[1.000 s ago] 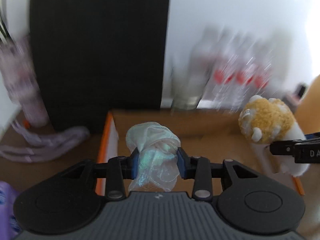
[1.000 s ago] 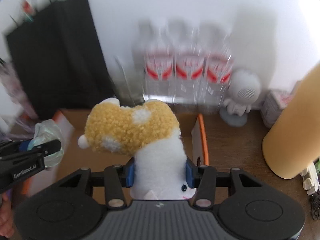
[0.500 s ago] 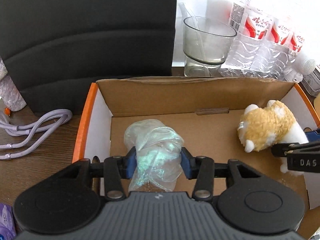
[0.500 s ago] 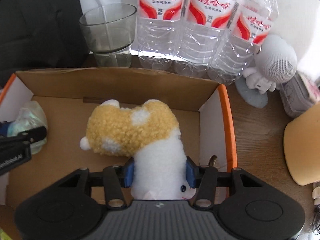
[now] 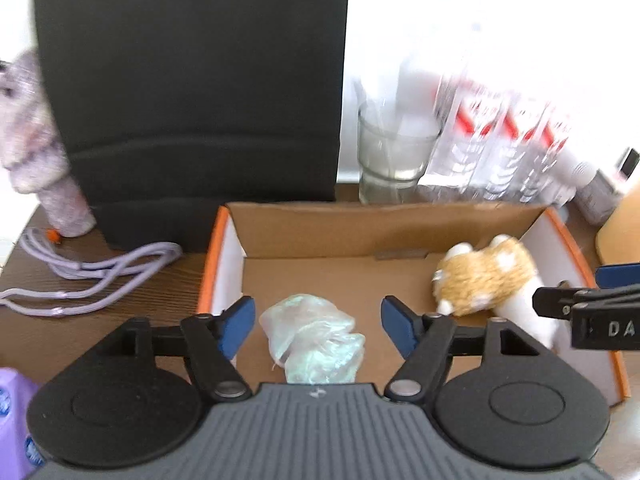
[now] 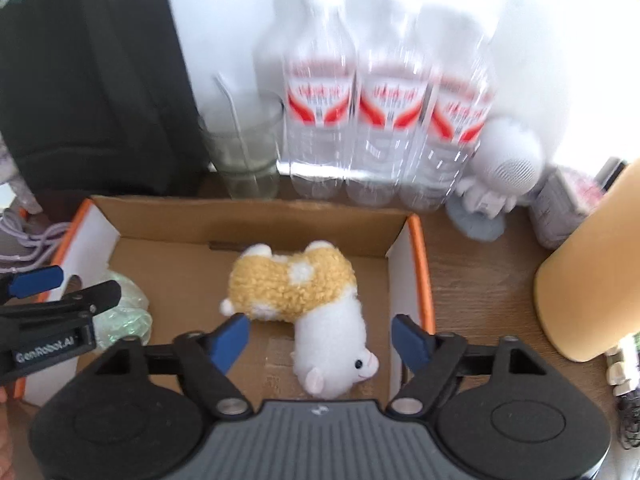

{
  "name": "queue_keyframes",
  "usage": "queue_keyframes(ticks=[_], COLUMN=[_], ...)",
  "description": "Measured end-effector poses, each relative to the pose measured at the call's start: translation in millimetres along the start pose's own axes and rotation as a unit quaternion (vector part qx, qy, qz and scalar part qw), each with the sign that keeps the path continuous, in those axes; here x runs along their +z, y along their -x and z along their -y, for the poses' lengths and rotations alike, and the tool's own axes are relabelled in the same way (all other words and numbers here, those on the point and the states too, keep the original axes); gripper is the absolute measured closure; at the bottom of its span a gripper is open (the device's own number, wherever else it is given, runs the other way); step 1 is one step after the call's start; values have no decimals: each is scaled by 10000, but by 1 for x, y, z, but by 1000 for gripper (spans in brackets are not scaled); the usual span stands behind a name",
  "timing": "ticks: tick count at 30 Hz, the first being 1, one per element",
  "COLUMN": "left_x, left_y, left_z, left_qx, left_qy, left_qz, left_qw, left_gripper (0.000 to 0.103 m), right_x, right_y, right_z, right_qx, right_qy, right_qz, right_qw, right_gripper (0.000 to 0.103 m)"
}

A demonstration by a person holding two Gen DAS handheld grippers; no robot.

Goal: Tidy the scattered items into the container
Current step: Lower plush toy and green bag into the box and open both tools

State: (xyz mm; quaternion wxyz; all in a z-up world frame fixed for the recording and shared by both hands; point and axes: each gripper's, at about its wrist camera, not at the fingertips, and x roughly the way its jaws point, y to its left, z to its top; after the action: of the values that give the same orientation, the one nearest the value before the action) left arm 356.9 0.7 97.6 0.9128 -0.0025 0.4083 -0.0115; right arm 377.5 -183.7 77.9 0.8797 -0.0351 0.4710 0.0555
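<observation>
An open cardboard box with orange edges [image 5: 360, 220] [image 6: 256, 220] stands on the wooden table. A crumpled pale green plastic bag [image 5: 314, 340] [image 6: 124, 312] lies on the box floor at the left. My left gripper [image 5: 318, 320] is open above it, its jaws wide apart on either side. A yellow and white plush toy [image 6: 304, 304] [image 5: 488, 280] lies on the box floor at the right. My right gripper [image 6: 322, 338] is open over the toy and touches nothing.
Behind the box stand a black bag [image 5: 192, 92], a glass [image 6: 244, 156], three water bottles [image 6: 388, 120] and a white speaker figure [image 6: 508, 160]. A purple cord [image 5: 92, 272] and a grey plush [image 5: 32, 152] lie left. A yellow cylinder [image 6: 592, 272] stands right.
Both grippers have opened and let go: the plastic bag and the plush toy now lie on the box floor. Both grippers have drawn back and up a little.
</observation>
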Motion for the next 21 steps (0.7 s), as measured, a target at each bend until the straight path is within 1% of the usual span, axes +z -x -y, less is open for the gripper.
queue_keyframes(ticks=[2, 4, 6, 7, 9, 12, 13, 14, 16, 19, 21], left_x=[-8, -19, -35, -44, -63, -87, -93, -101, -115, -136, -149], left_y=[24, 48, 71, 82, 101, 124, 131, 139, 154, 175, 187], left_z=[3, 3, 3, 3, 2, 7, 9, 11, 12, 16, 20], left_qx=[79, 142, 160, 147, 93, 125, 107, 84, 25, -113, -155], left_qy=[-8, 24, 87, 96, 73, -79, -98, -101, -23, 96, 90], left_qz=[331, 768, 1256, 1492, 1866, 2096, 2179, 2260, 2368, 2484, 2508], left_qw=[9994, 9969, 9919, 9886, 9824, 9777, 9759, 9740, 9716, 9685, 9679], left_gripper=[24, 13, 6, 5, 3, 3, 0, 0, 0, 0, 0], right_x=[-11, -26, -44, -53, -72, -97, -105, -113, -129, -157, -177], right_y=[20, 40, 59, 67, 80, 95, 100, 106, 121, 142, 158], right_z=[-4, -6, -6, -7, -9, -7, -6, -6, -5, -5, -6], right_qx=[-8, 46, 188, 191, 142, 213, 261, 273, 304, 227, 196], right_qy=[46, -57, -153, -177, -130, -129, -145, -179, -182, -131, -130], right_qz=[389, 819, 1327, 1540, 1835, 2067, 2145, 2239, 2447, 2770, 2947], right_qw=[9992, 9966, 9909, 9877, 9828, 9781, 9763, 9741, 9690, 9605, 9553], right_gripper=[22, 21, 16, 13, 13, 13, 13, 13, 13, 10, 10])
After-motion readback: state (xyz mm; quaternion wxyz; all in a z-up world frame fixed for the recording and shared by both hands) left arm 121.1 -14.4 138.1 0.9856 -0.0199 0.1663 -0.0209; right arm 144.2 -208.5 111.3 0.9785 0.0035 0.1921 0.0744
